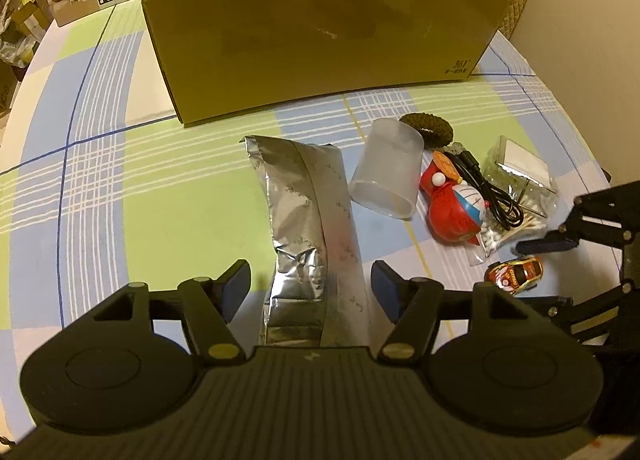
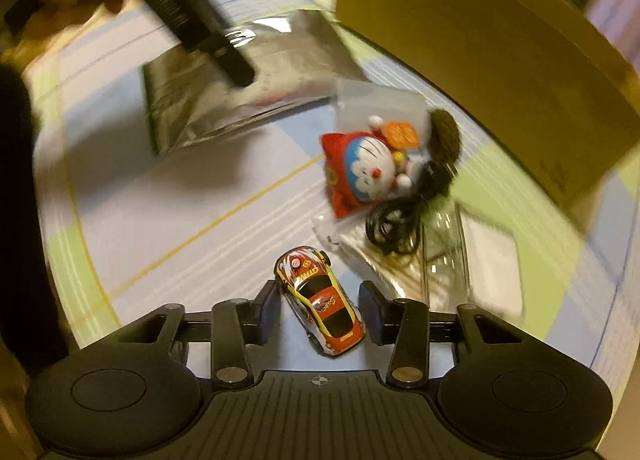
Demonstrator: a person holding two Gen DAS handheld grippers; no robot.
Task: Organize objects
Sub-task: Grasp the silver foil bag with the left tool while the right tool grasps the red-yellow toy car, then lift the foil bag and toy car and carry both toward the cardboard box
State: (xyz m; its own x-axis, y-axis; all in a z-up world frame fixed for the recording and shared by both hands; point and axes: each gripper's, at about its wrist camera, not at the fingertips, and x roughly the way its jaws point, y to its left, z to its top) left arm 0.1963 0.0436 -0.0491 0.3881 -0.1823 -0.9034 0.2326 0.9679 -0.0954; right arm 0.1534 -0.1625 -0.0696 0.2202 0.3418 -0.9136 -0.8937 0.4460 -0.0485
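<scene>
A silver foil pouch [image 1: 308,236] lies lengthwise on the checked tablecloth, its near end between the fingers of my left gripper [image 1: 310,284], which stands open around it without touching. A small red and orange toy car [image 2: 320,300] sits on the cloth between the fingers of my right gripper [image 2: 320,306], open, pads apart from the car. That car [image 1: 516,274] and the right gripper [image 1: 548,248] show at the right of the left wrist view. The foil pouch [image 2: 248,87] lies beyond, partly behind the left gripper's finger [image 2: 192,15].
A large open cardboard box [image 1: 320,47] stands at the back of the table. Beside the pouch lie a translucent cup [image 1: 388,167] on its side, a red cat figure [image 1: 452,199], a black cable [image 1: 488,187], a brown hair tie [image 1: 428,127], a bag of cotton swabs [image 1: 504,227] and a clear plastic box [image 1: 520,167].
</scene>
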